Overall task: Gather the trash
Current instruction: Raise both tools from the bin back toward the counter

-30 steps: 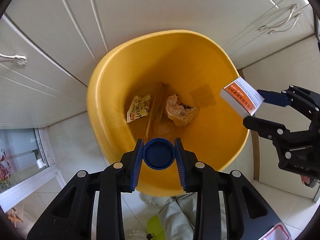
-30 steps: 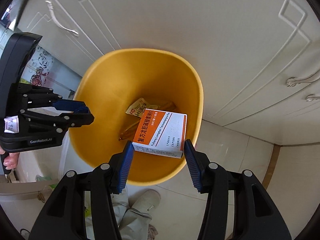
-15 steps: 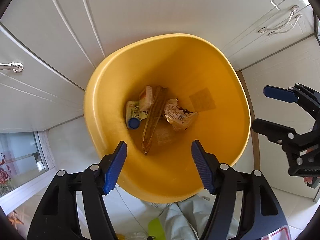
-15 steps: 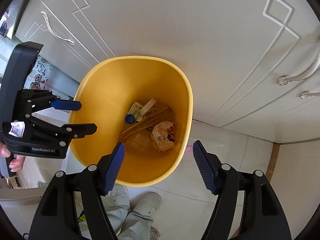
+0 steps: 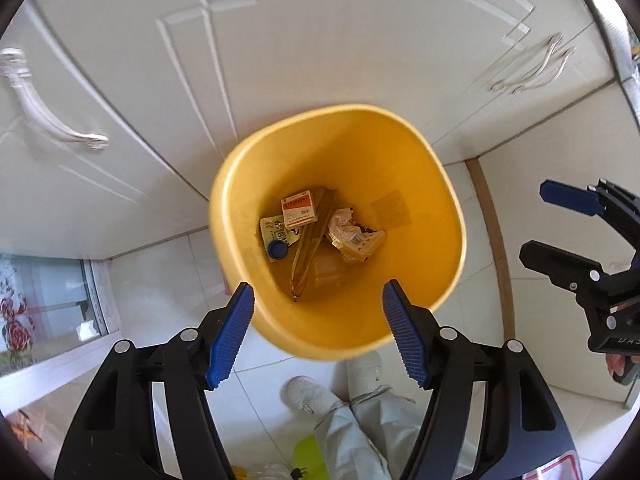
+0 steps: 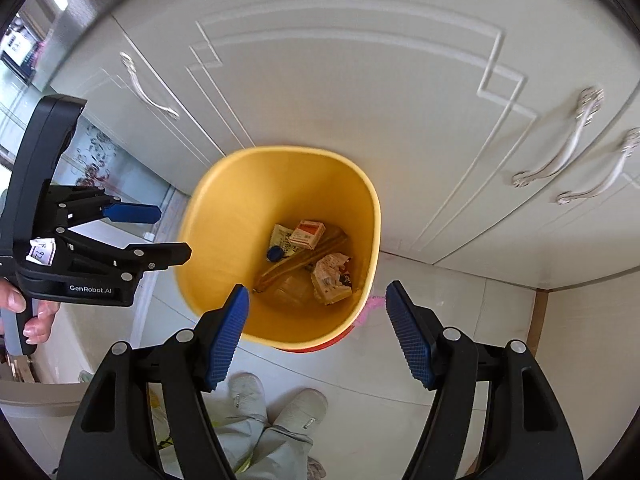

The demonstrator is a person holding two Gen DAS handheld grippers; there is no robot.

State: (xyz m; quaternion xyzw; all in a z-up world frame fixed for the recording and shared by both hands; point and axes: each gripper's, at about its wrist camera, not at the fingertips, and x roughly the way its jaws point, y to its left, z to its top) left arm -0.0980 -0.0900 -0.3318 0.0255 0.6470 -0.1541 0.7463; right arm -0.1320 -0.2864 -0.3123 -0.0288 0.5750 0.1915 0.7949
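Note:
A yellow trash bin (image 5: 436,184) stands on the tiled floor against white cabinets; it also shows in the right wrist view (image 6: 216,248). At its bottom lie an orange-and-white box (image 5: 299,209), a blue cap (image 5: 278,250), a yellow sachet (image 5: 276,230), a crumpled wrapper (image 5: 352,236) and a long clear wrapper (image 5: 310,248). The box (image 6: 307,234) and cap (image 6: 275,255) also show in the right wrist view. My left gripper (image 5: 318,334) is open and empty above the bin's near rim. My right gripper (image 6: 318,334) is open and empty above the bin too.
White cabinet doors with curved metal handles (image 5: 52,120) (image 6: 560,148) stand behind the bin. The person's legs and white shoes (image 6: 276,408) are below the grippers. A glass door with a flower pattern (image 5: 44,308) is at the left.
Both grippers opened. The blue cap and the orange-and-white box dropped into the bin. Both grippers have since risen higher above the bin.

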